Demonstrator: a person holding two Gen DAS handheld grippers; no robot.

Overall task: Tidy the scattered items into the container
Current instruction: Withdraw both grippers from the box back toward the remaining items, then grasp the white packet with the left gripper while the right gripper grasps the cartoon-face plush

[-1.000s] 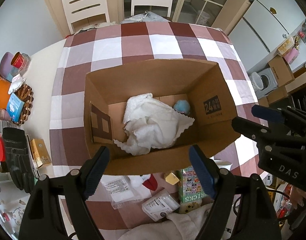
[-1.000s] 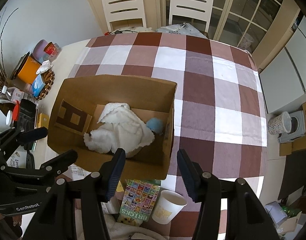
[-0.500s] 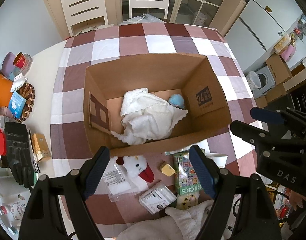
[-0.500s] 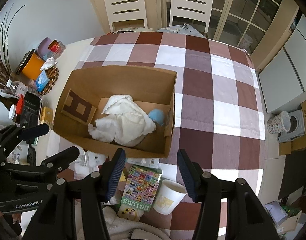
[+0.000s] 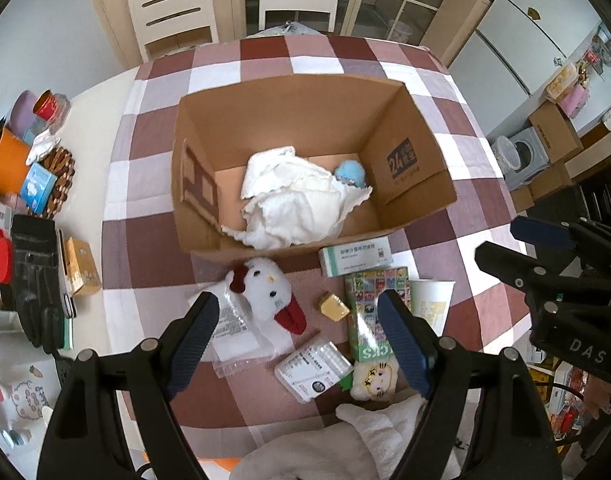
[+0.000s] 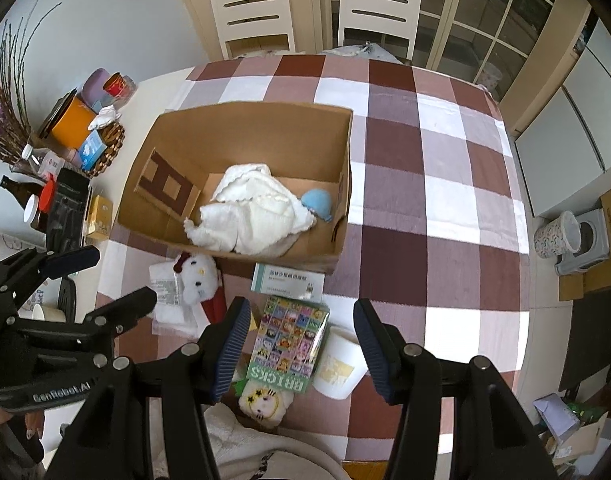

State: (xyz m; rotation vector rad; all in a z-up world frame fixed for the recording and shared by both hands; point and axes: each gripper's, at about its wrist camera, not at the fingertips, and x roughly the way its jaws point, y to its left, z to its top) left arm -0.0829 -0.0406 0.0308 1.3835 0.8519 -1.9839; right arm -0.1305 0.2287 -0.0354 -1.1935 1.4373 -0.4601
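The box [image 5: 305,128] stands open on the checked cloth [image 5: 477,200] in the middle of the table, with a white towel [image 5: 297,208] and a blue ball [image 5: 351,172] touching it on the box floor. Just in front of the near wall lie the scattered things: a white plush [image 5: 265,284] with a red bow on a clear packet [image 5: 229,320], a pale medicine carton [image 5: 355,258] against the box, a small yellow block [image 5: 334,307], a bricks box [image 5: 371,312], a paper cup [image 5: 431,304] beside it, a blister pack [image 5: 313,366] and a small yellow-faced plush [image 5: 375,374]. The left view alone shows the blister pack and the yellow block clearly; the right view hides them behind its own finger, but shows the box's right outer wall and the wide bare cloth beyond it. The right view also takes in a vase of twigs [image 6: 5,120] at the table's far left. The left gripper [image 5: 297,340] hangs above the plush and packet, jaws wide, nothing between them. The right gripper [image 6: 301,344] hangs over the bricks box and cup, jaws moderately apart and empty, touching nothing.
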